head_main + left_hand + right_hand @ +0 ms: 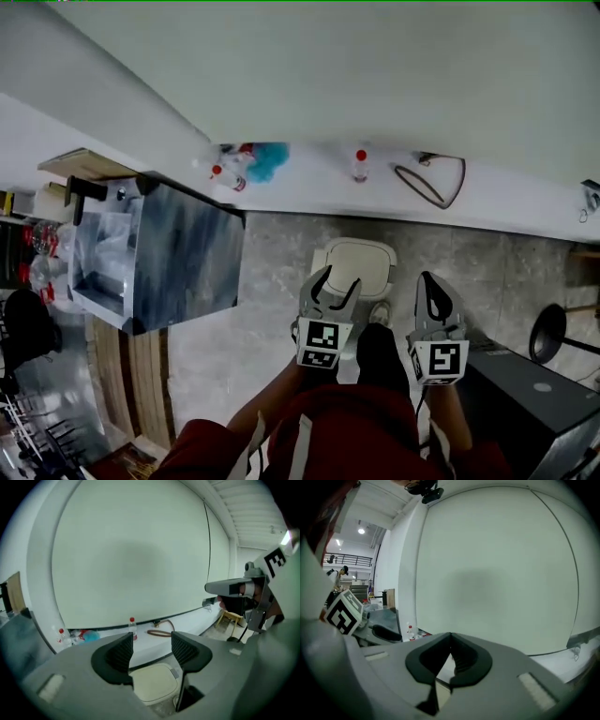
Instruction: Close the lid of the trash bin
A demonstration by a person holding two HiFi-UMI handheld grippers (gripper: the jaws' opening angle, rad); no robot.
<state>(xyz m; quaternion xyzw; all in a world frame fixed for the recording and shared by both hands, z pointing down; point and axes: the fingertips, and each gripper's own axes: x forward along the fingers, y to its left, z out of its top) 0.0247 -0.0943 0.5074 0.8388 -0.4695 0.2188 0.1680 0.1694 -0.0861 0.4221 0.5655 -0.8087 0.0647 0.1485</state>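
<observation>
1. Spanning the top of the head view, a pale wall meets a white ledge that runs along its foot.
2. Grey stone floor lies below the ledge and carries everything else.
3. Steel cabinet: stands at the left, well apart from the bin.
4. Dark cabinet: lower right corner, just beside the right arm.
5. Trash bin: stands on the floor near the ledge, straight ahead of the person. Its cream lid lies flat on the rim, down and closed.
6. Left hand-held gripper: held over the near edge of the bin in the head view. Its jaws stand apart with nothing between them. In the left gripper view the lid shows beyond the gap, lower than the jaws. Whether the left hand-held gripper touches the bin cannot be told.
7. Right hand-held gripper: held to the right of the bin and apart from it. Its jaws are together, tips meeting, holding nothing, as the right gripper view shows.
8. Brown hose: a loop on the ledge, to the right of the bin.
9. Red-capped bottle: upright on the ledge, just left of the hose.
</observation>
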